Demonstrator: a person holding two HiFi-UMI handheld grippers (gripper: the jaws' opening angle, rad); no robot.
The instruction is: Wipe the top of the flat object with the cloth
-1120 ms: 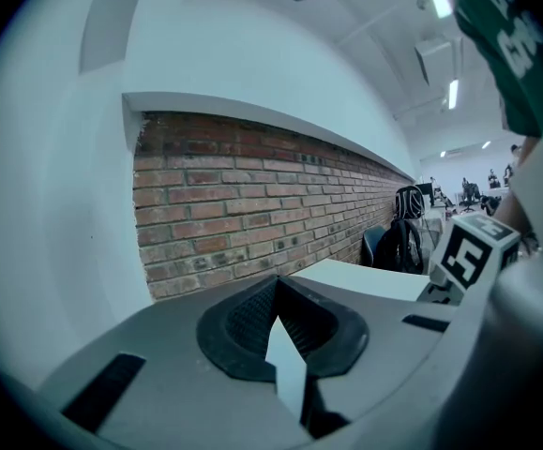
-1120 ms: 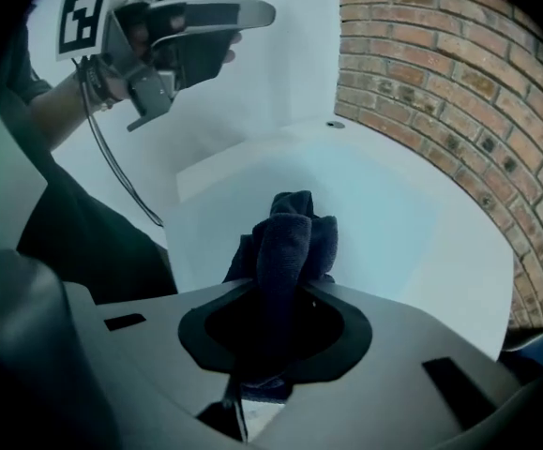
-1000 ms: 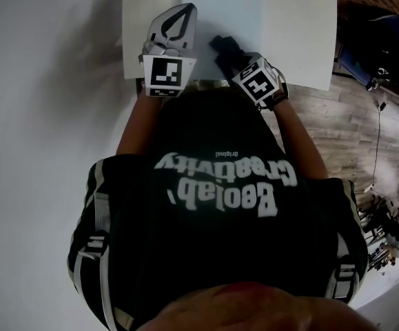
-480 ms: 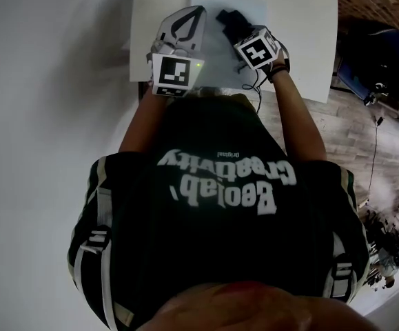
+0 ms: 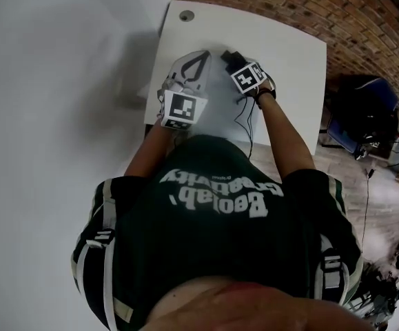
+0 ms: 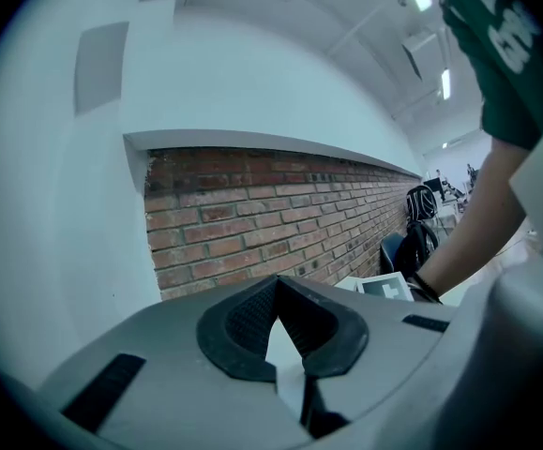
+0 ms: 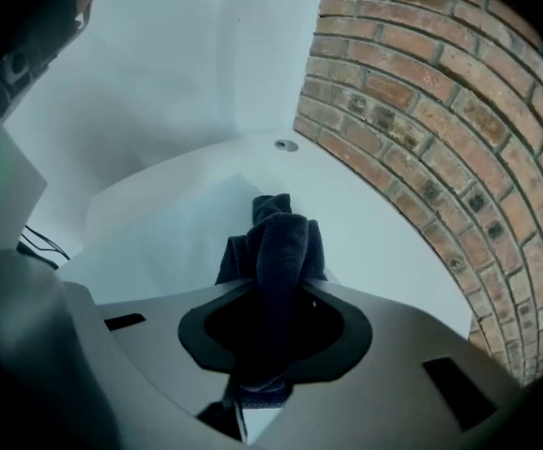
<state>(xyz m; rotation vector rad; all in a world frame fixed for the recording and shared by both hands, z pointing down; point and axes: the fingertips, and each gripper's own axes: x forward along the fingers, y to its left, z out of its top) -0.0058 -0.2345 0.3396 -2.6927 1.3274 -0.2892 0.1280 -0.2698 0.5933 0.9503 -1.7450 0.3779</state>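
Observation:
The flat object is a pale sheet lying on the white table. My right gripper is shut on a dark blue cloth. The bunched cloth sticks out past the jaws and rests on the far part of the sheet. My left gripper lies over the sheet's left side. Its tips meet with nothing between them. The two grippers are close together, side by side.
A brick wall runs behind the table's far edge. A small round grommet sits near the table's far left corner. A thin cable hangs below the right hand. A dark bag stands on the wooden floor to the right.
The right gripper has pushed the cloth away from me across the sheet toward its far edge. The left gripper has stayed on the sheet's left side. The head camera has tilted up.

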